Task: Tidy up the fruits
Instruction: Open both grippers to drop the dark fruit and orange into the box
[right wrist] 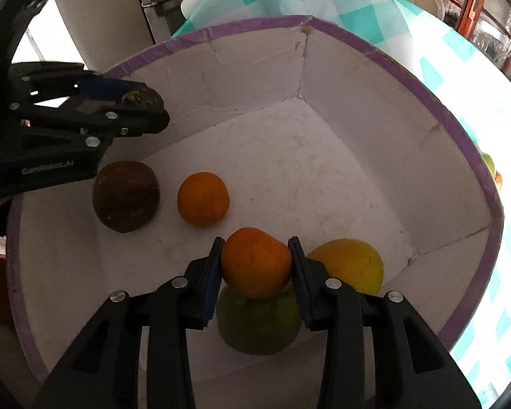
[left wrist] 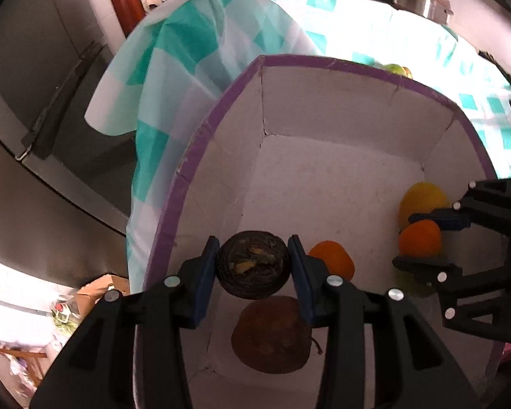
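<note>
**Ann:** Left gripper (left wrist: 253,266) first, and it's clamped tight on a dark, wrinkled fruit (left wrist: 253,267), both blue pads pressing its sides. It's pointing steeply down into the white box (left wrist: 323,109) with the purple rim.

**Ben:** And what's directly under it?

**Ann:** A brown round fruit (left wrist: 272,335) on the box floor, straight below the held one with a gap between them, as far as I can judge. Just to the right of it lies a loose orange (left wrist: 334,259).

**Ben:** Over to the other hand, then.

**Ann:** Right gripper (right wrist: 255,266) is squeezed onto an orange fruit (right wrist: 255,262), pads on either side. Beneath it sits a green fruit (right wrist: 255,323), and they look very close, maybe touching; I can't tell. A yellow fruit (right wrist: 347,262) sits just beside, toward the near right corner.

**Ben:** So that's what the drop turns on?

**Ann:** I'd say so. Each held fruit hangs right above another fruit, not above bare floor. Let go and it would likely land on its neighbour and roll. The open floor lies farther out, toward the middle and the far wall.

**Ben:** Anything beyond the box?

**Ann:** Checked teal tablecloth (left wrist: 201,51), and a couple more fruits (left wrist: 397,68) outside the far rim.
</note>
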`<state>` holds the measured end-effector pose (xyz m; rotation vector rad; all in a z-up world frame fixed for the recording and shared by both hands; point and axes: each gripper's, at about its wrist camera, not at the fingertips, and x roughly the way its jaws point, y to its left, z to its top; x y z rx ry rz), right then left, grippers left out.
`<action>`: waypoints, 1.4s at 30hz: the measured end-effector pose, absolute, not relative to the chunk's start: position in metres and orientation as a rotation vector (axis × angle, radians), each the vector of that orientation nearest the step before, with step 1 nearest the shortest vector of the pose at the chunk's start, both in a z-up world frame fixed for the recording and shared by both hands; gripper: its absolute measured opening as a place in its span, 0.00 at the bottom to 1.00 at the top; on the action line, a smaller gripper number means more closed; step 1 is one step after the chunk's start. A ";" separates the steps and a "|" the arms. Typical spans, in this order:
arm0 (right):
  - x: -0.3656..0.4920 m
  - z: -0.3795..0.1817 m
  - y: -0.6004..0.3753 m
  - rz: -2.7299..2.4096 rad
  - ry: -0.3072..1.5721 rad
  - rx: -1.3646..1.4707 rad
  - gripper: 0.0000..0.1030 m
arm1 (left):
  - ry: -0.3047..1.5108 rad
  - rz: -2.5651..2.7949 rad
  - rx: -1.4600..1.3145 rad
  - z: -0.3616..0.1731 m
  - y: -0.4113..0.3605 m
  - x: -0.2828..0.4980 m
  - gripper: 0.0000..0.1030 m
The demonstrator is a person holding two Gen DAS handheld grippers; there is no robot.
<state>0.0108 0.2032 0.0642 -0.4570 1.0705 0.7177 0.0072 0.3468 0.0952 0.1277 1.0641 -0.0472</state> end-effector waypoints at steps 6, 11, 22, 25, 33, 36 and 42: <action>0.011 0.066 0.207 0.702 1.063 -0.476 0.45 | 1.105 -0.018 0.145 0.091 0.346 0.007 0.53; 0.008 0.070 0.199 0.687 1.048 -0.478 0.68 | 1.072 -0.011 0.129 0.097 0.341 -0.001 0.78; -0.035 0.099 0.165 0.792 0.932 -0.528 0.75 | 0.949 0.177 0.073 0.124 0.316 -0.046 0.85; -0.051 0.114 0.137 0.818 0.866 -0.510 0.79 | 0.870 0.237 0.056 0.143 0.292 -0.062 0.93; -0.077 0.143 0.011 0.711 0.784 -0.355 0.83 | 0.700 0.274 0.102 0.174 0.187 -0.092 0.98; -0.078 0.137 -0.042 0.611 0.822 -0.288 0.83 | 0.674 0.226 0.106 0.178 0.145 -0.096 0.98; -0.084 0.113 -0.135 0.439 0.904 -0.142 0.83 | 0.700 0.046 0.234 0.165 0.051 -0.096 0.98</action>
